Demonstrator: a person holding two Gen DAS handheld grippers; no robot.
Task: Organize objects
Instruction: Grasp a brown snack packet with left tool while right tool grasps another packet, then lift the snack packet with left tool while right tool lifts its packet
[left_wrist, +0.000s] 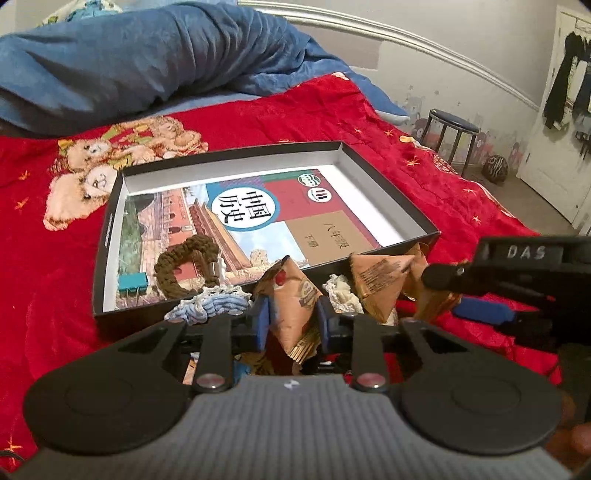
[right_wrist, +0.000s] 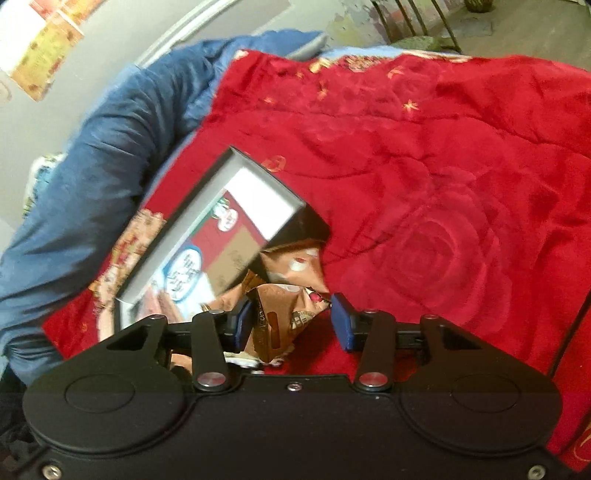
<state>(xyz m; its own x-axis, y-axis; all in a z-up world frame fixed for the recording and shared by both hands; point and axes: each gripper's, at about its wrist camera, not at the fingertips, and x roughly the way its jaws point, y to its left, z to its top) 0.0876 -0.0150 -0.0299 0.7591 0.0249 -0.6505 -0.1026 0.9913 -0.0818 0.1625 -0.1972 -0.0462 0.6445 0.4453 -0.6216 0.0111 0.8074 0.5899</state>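
**Two packets in the claws, the box just ahead**

We are at the pick-up step: small things lie on the red bedspread (left_wrist: 332, 110) and belong in the open black box (left_wrist: 110, 236).

On our left, the left claw (left_wrist: 293, 317) points down at a slant and is clenched on a brown triangular snack packet (left_wrist: 295, 299); both blue pads press its sides. The packet sits at the near wall of the box, beside a blue crocheted piece (left_wrist: 210, 306). Inside the box we already see a textbook (left_wrist: 258, 214), a brown braided band (left_wrist: 181, 269) and a green clip (left_wrist: 132, 284).

On our right, the right claw (right_wrist: 291, 321) also tilts down, with a second brown packet (right_wrist: 273, 317) between its pads. The left pad touches it; the right pad appears to stand clear, so we judge this grip not yet made.

Next, we judge, comes lifting the left packet over the near wall and releasing it inside.
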